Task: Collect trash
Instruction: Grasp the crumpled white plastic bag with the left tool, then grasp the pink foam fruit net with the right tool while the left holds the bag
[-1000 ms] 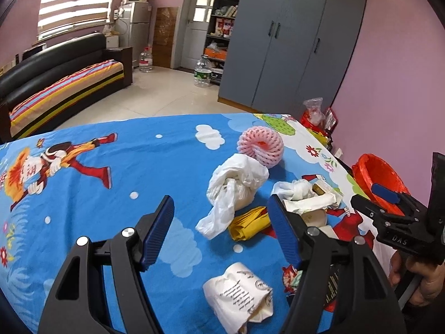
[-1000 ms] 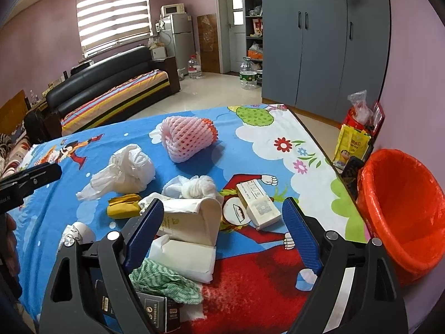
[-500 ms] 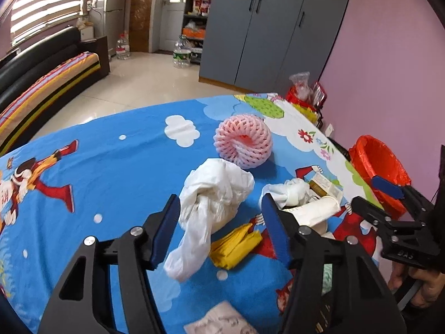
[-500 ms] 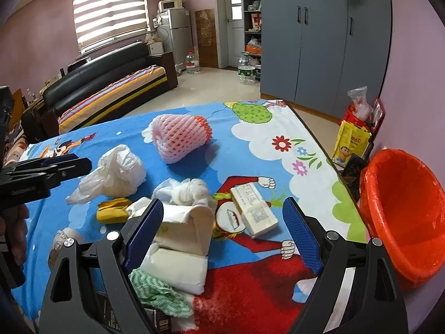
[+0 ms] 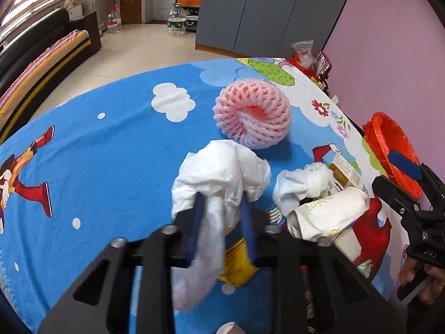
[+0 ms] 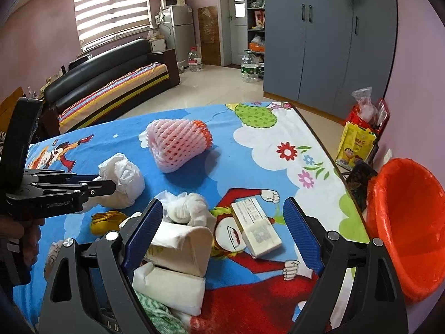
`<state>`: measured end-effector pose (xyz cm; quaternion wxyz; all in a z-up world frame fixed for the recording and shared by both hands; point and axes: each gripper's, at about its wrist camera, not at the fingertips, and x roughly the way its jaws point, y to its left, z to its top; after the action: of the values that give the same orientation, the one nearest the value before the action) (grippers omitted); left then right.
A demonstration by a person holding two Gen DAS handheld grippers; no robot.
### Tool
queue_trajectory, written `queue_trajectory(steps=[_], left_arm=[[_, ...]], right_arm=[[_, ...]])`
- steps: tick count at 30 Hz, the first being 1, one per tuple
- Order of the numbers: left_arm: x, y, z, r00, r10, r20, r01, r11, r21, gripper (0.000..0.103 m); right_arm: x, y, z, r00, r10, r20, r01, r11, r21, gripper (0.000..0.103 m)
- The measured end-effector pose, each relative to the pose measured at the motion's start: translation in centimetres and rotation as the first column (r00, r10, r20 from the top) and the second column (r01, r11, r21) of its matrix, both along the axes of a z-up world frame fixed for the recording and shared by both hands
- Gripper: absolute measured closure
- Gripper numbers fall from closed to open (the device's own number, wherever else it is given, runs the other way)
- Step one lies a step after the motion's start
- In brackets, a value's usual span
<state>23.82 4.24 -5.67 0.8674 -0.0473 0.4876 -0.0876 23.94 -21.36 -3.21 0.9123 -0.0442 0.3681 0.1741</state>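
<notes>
Forward and down since 1 second ago, the left gripper (image 5: pixel 221 211) now straddles the crumpled white plastic bag (image 5: pixel 222 172) on the blue tablecloth (image 5: pixel 111 153); its jaws are closing, pinching the bag's tail. Right gripper (image 6: pixel 222 228) hangs spread wide over paper trash, holding nothing.

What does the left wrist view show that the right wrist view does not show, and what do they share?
Only the left wrist view: the left gripper from behind, jaws closing with the white plastic bag between them. Only the right wrist view: the open right gripper, a flat white box and a microwave. Both: the pink foam net, the orange-lined bin and the blue cartoon tablecloth.
</notes>
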Motion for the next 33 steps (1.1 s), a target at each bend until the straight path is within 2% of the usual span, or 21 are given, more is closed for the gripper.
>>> queue_trajectory(steps=[5, 11, 17, 22, 29, 31, 33], left_arm=[[-0.4, 0.4, 0.2, 1.000, 0.012, 0.019, -0.012, 1.000, -0.008, 0.093], [-1.5, 2.3, 1.4, 0.994, 0.090, 0.066, -0.089, 0.996, -0.017, 0.093], [-2.4, 4.6, 2.9, 0.978, 0.180, 0.109, -0.179, 0.984, -0.021, 0.093], [-3.4, 6.0, 3.6, 0.970, 0.211, 0.123, -0.210, 0.977, -0.027, 0.093], [-4.3, 6.9, 4.0, 0.962, 0.239, 0.130, -0.236, 0.971, -0.043, 0.093], [-4.5, 7.2, 3.9, 0.960, 0.249, 0.127, -0.244, 0.968, -0.053, 0.093], [-4.6, 7.3, 3.9, 0.959, 0.252, 0.127, -0.246, 0.968, -0.057, 0.093]], right_arm=[[1.7, 1.7, 0.7, 1.000, 0.015, 0.012, -0.015, 1.000, -0.015, 0.020], [4.2, 4.7, 1.8, 0.998, 0.054, 0.026, -0.053, 0.998, -0.038, 0.020], [6.9, 8.1, 1.7, 0.995, 0.098, -0.014, -0.098, 0.995, -0.023, 0.020], [8.7, 10.4, 1.5, 0.994, 0.108, -0.031, -0.109, 0.993, -0.040, 0.020], [11.7, 12.5, -0.1, 0.987, 0.107, -0.121, -0.115, 0.991, -0.064, 0.021], [12.2, 12.7, -0.9, 0.981, 0.106, -0.161, -0.120, 0.990, -0.075, 0.031], [12.4, 12.7, -1.8, 0.974, 0.109, -0.200, -0.127, 0.989, -0.077, 0.037]])
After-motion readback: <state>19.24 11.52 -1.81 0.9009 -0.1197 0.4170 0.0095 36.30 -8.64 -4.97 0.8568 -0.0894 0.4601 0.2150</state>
